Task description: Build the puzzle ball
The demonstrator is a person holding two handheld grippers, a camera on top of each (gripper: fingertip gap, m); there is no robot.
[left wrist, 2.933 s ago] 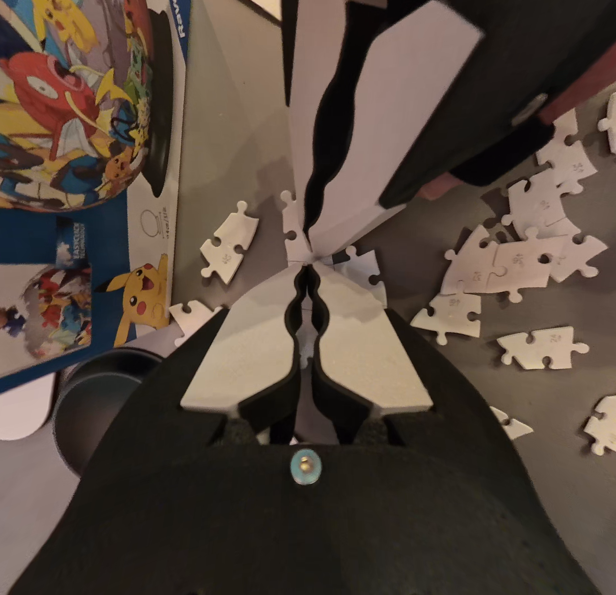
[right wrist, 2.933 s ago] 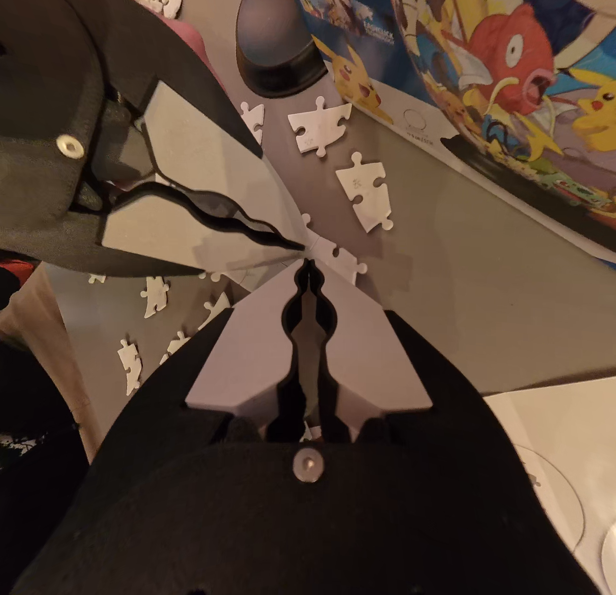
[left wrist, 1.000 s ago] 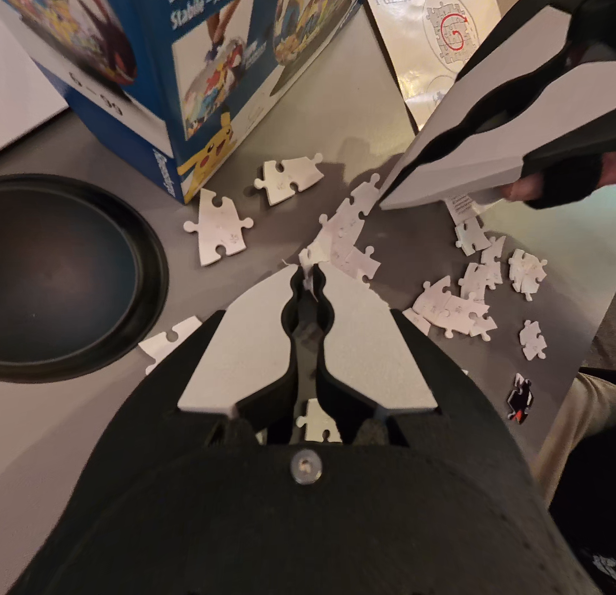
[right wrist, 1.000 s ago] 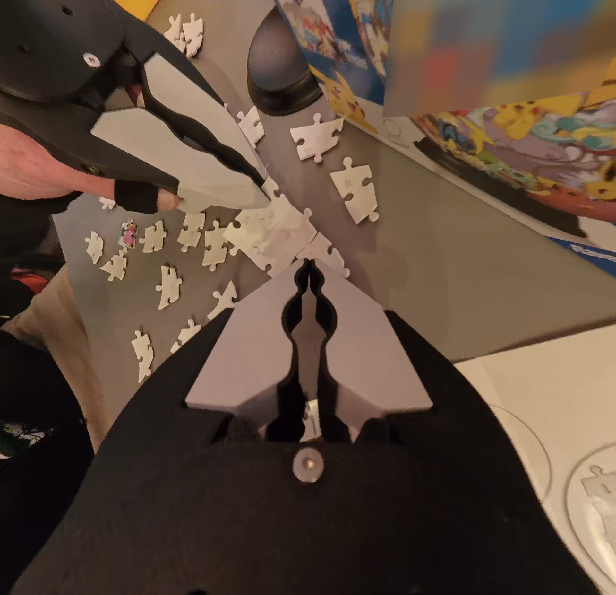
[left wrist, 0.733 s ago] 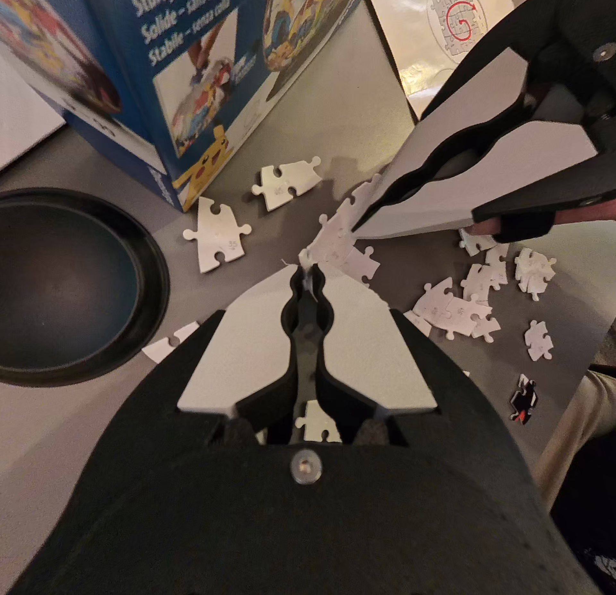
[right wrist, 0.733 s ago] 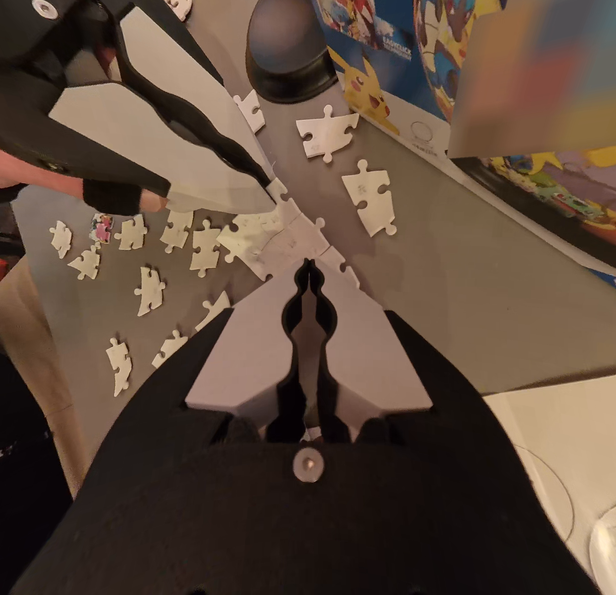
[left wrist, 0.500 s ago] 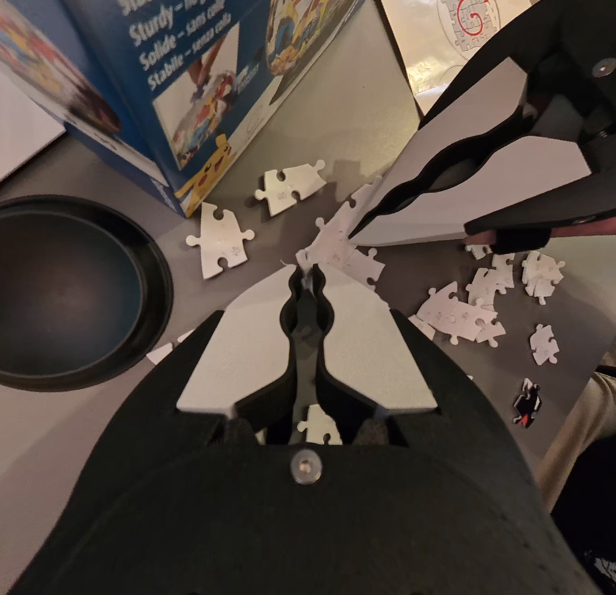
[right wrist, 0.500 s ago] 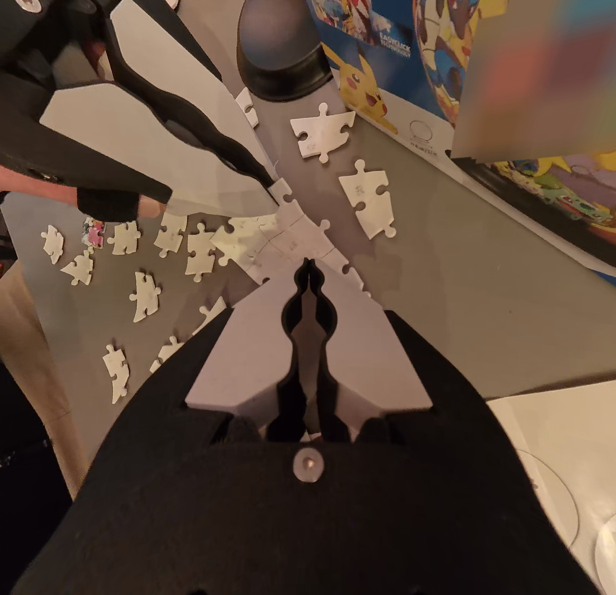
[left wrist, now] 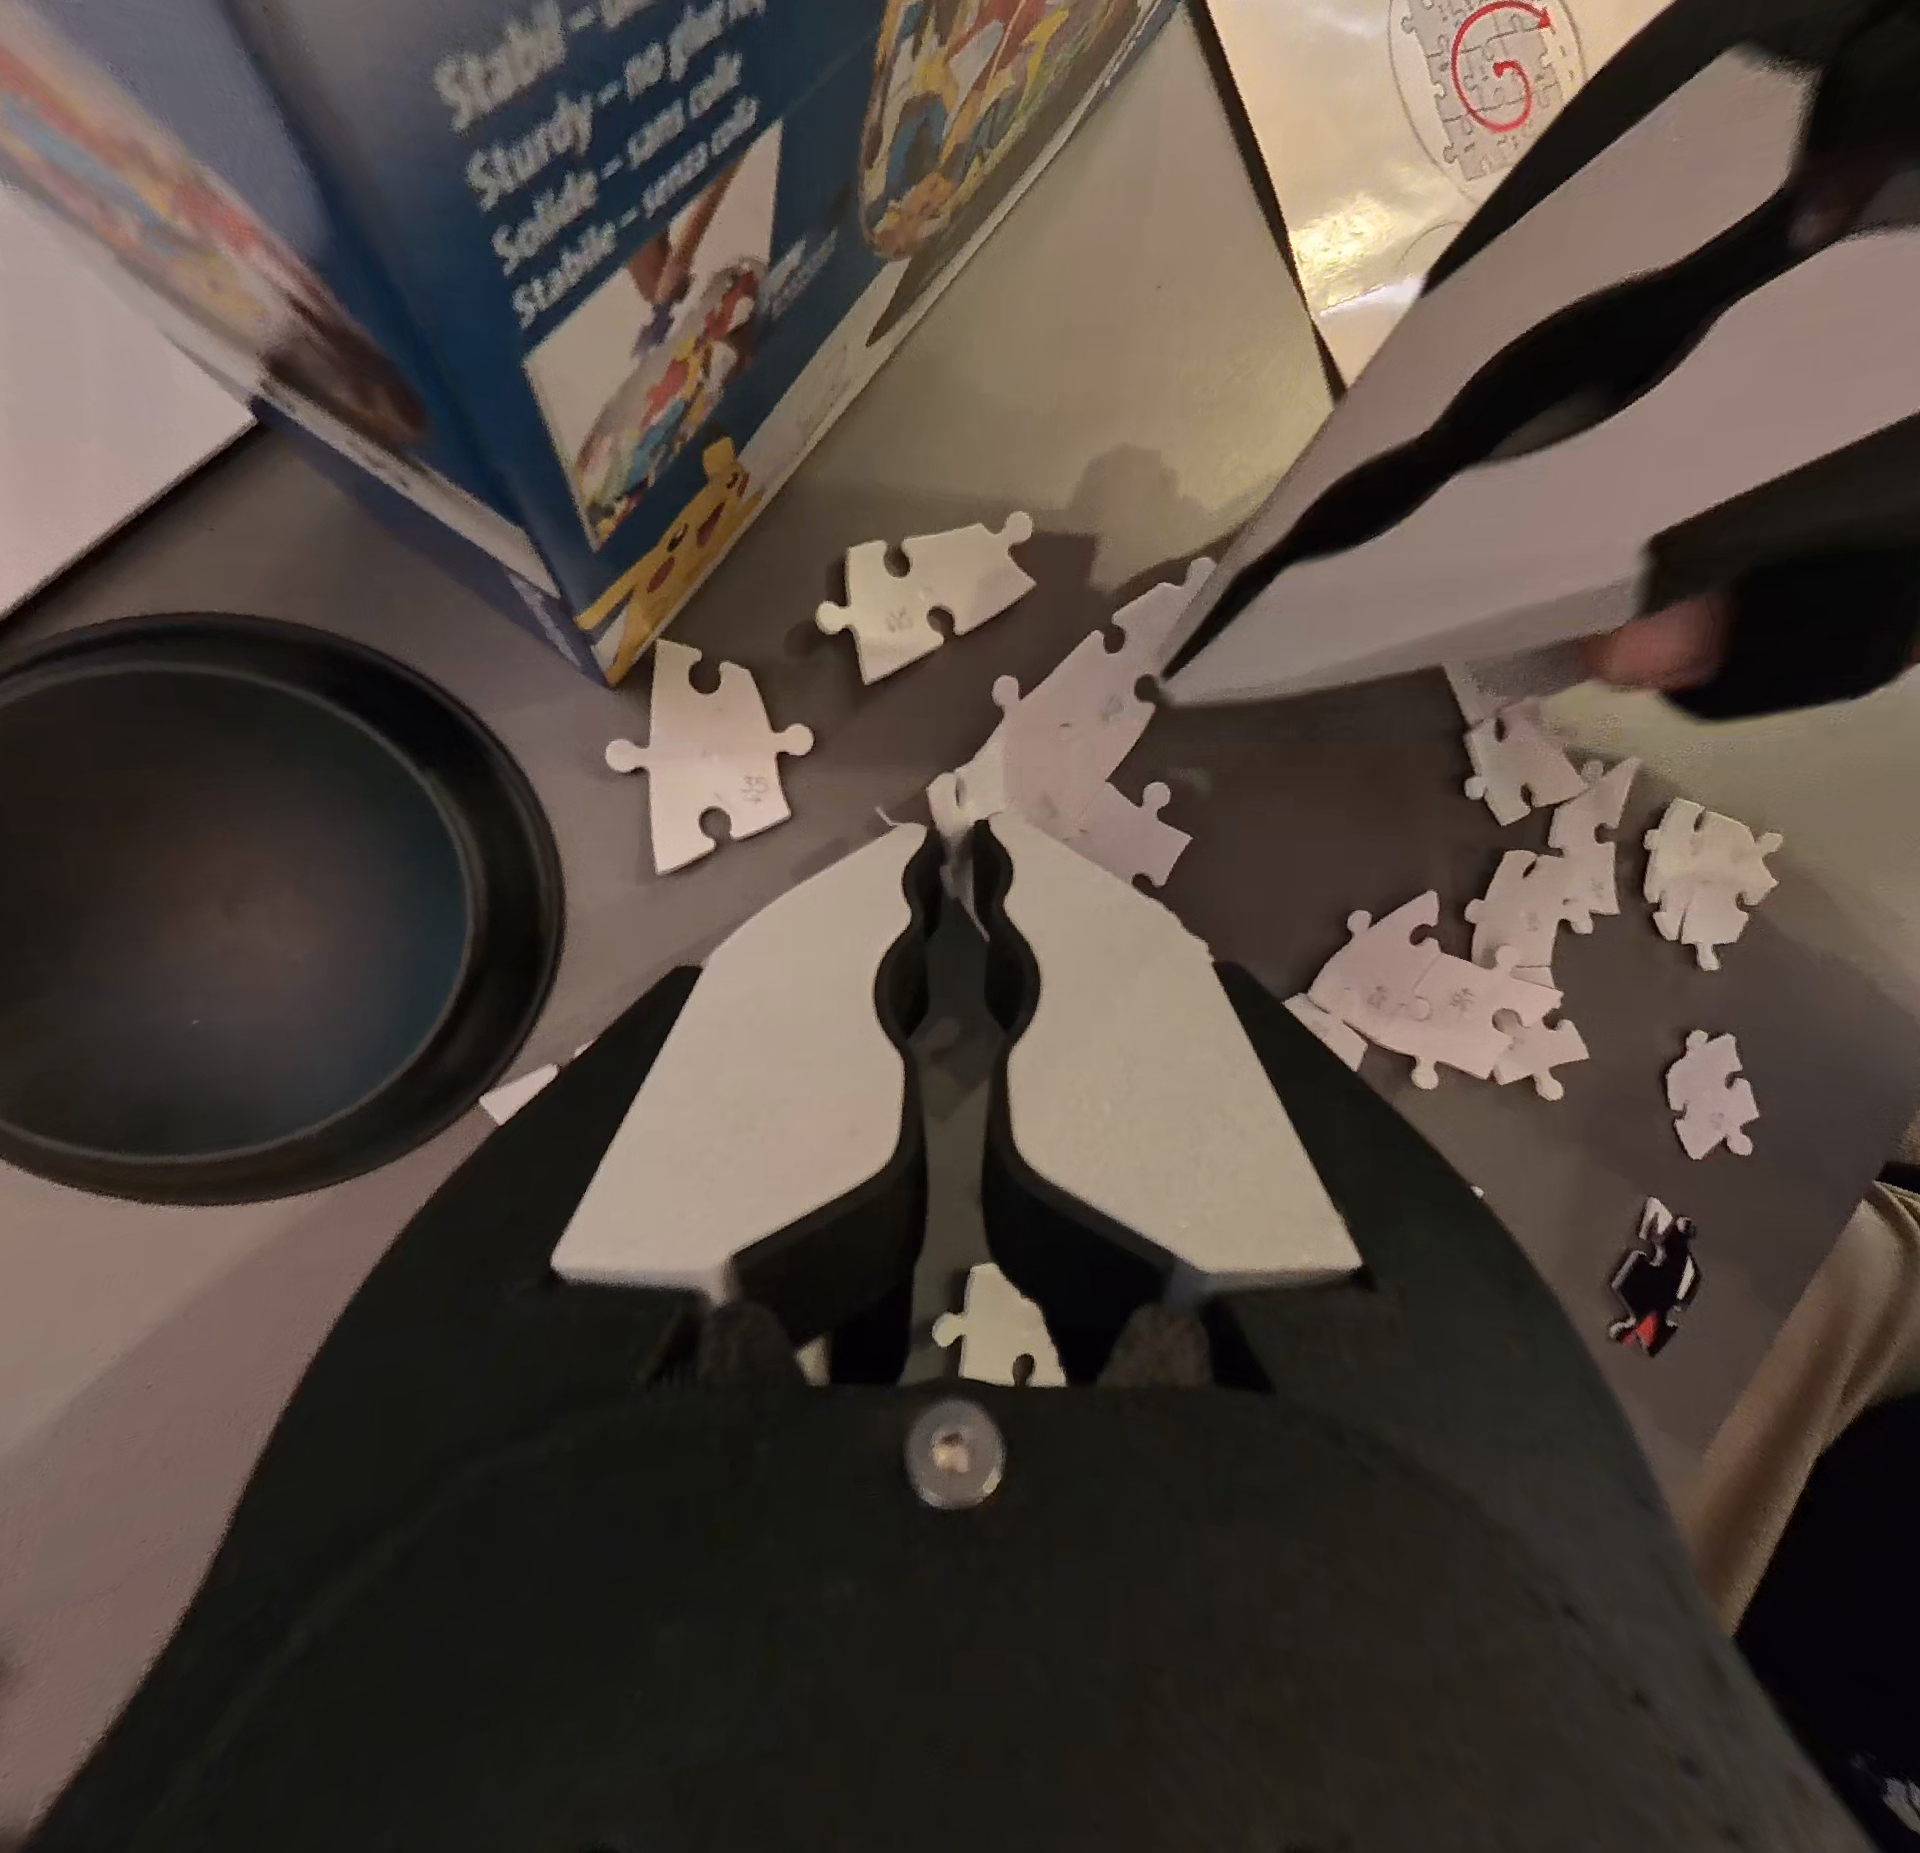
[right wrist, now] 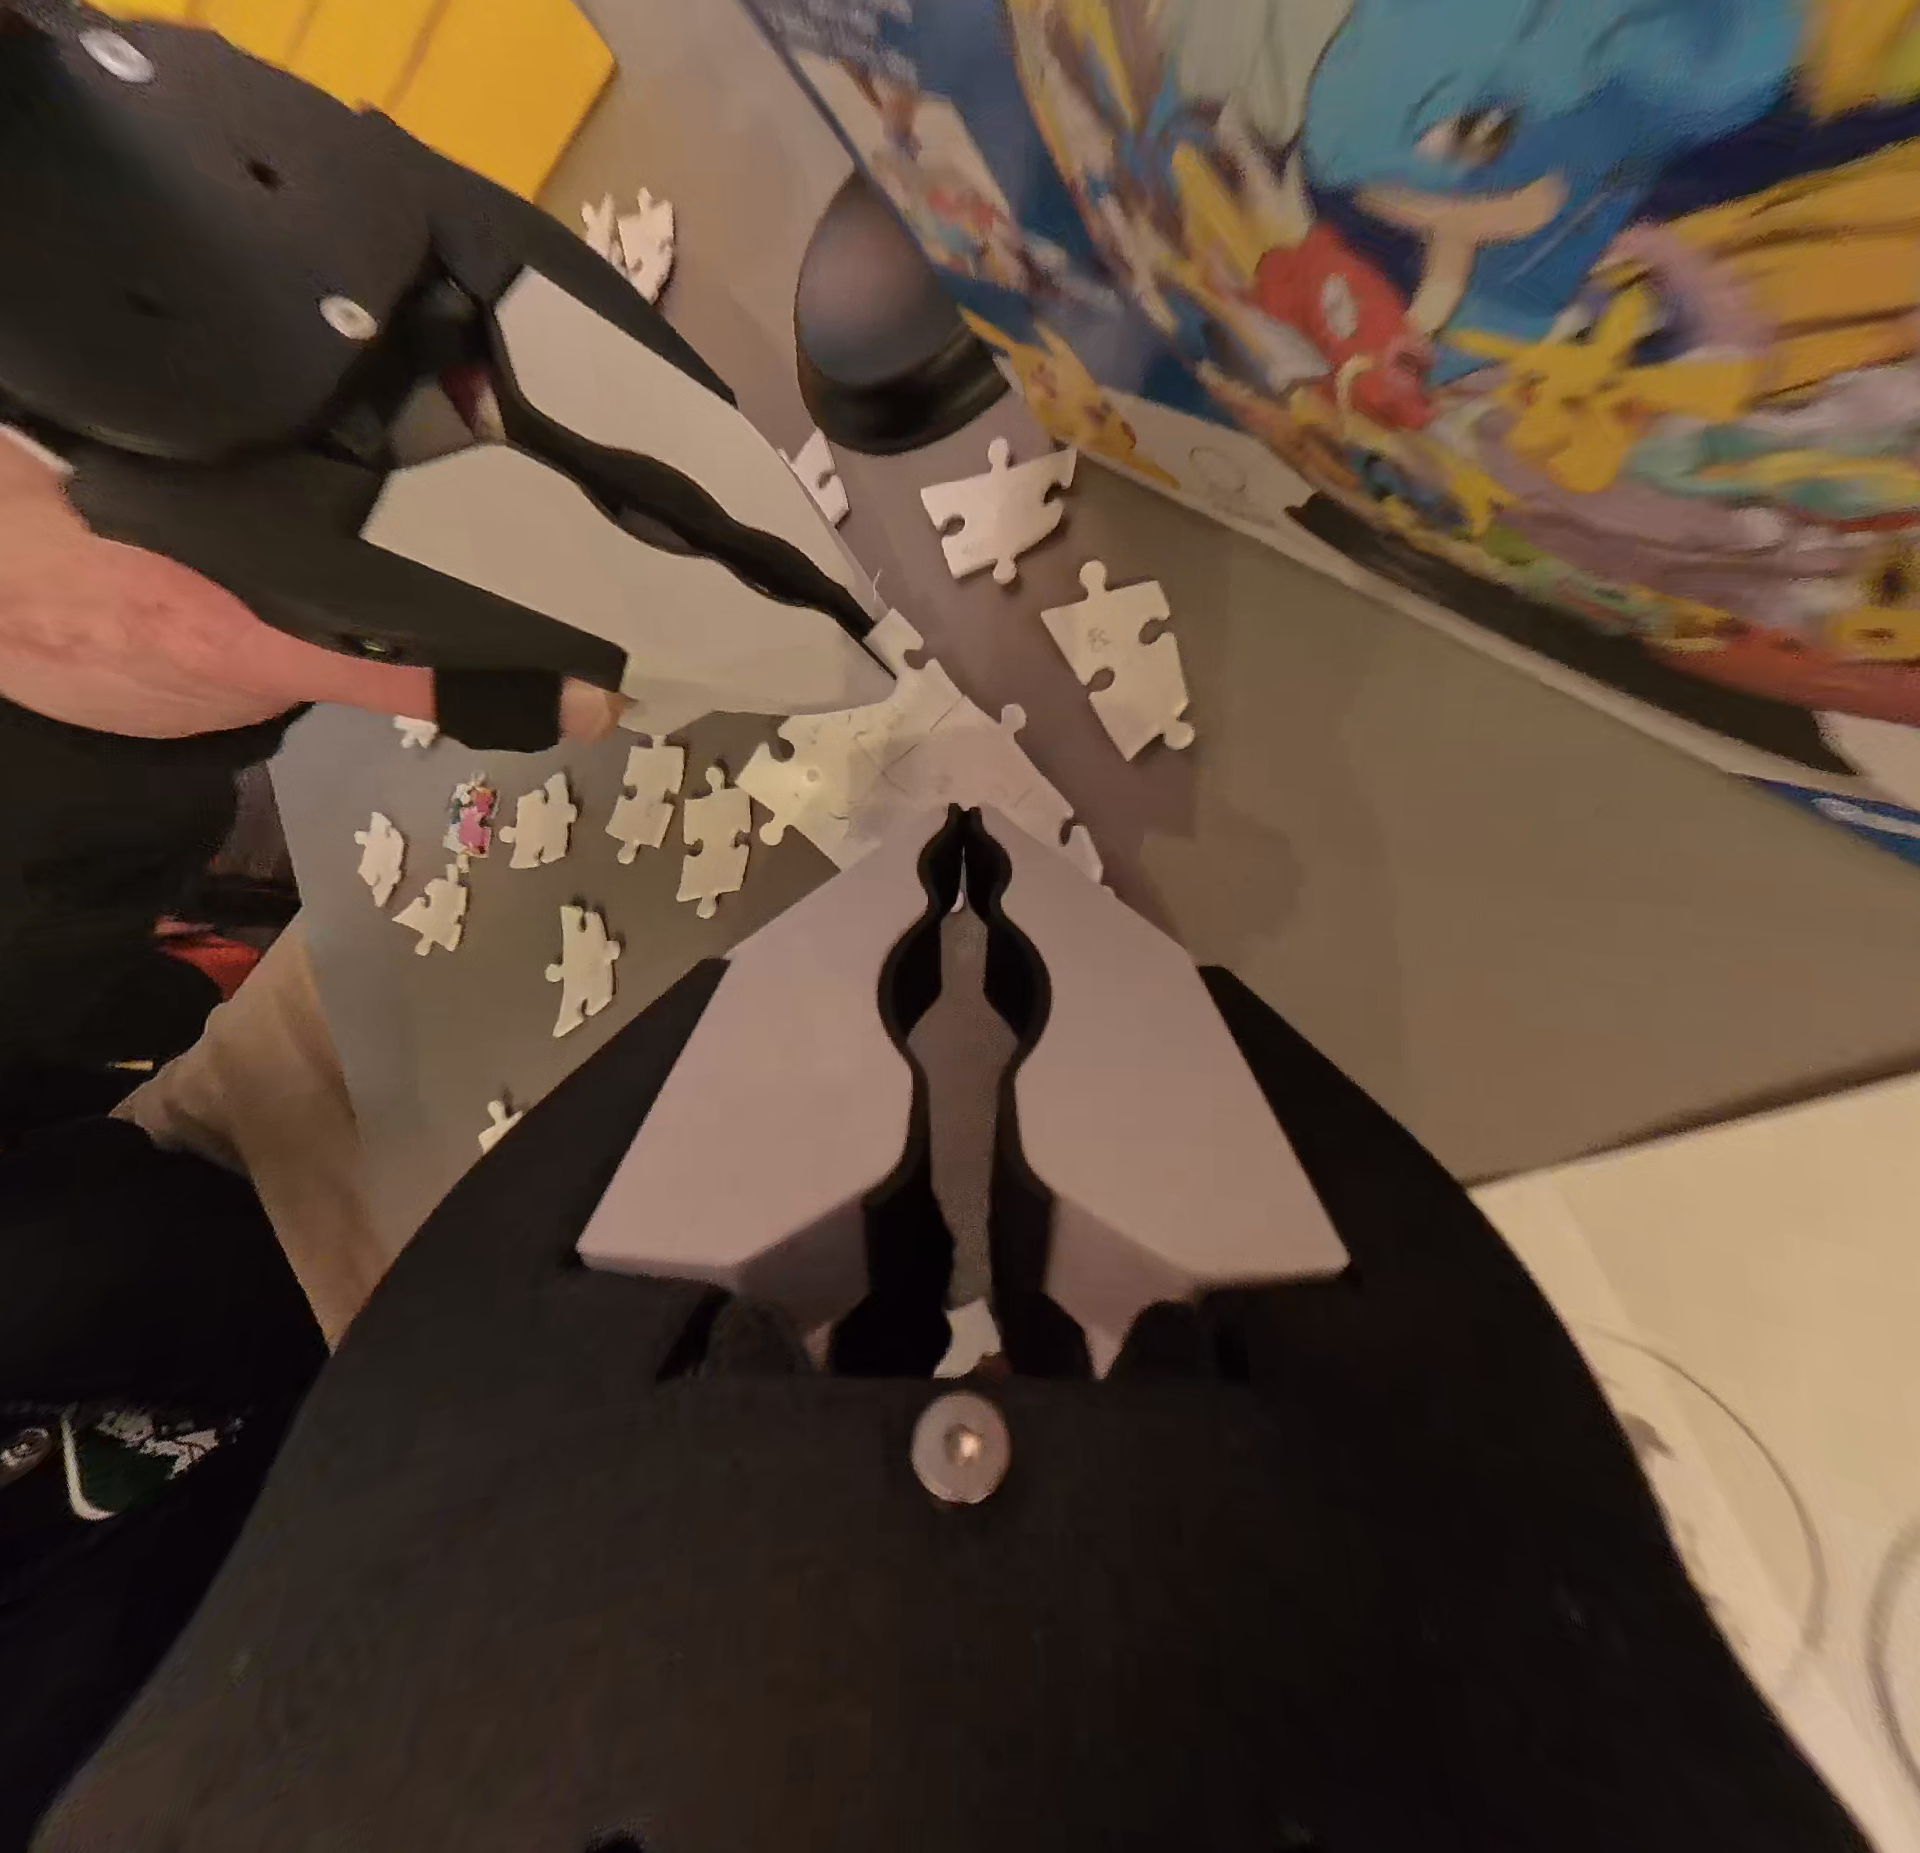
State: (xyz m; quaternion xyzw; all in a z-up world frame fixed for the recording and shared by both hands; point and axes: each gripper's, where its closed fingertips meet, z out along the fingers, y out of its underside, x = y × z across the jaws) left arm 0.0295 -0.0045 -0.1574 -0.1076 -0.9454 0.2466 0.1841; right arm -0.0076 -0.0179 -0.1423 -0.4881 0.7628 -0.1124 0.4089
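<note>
Grey table (left wrist: 1091, 369) underneath, blue puzzle box (left wrist: 582, 245) standing at the back beside a round black stand (left wrist: 260, 899), loose white pieces (left wrist: 1714, 1091) scattered face-down. Held above the table between both tools: joined cluster of puzzle pieces (right wrist: 904, 754). Left gripper (left wrist: 961, 842) clamped on one edge of it, right gripper (right wrist: 961, 827) closed on the opposite edge.
</note>
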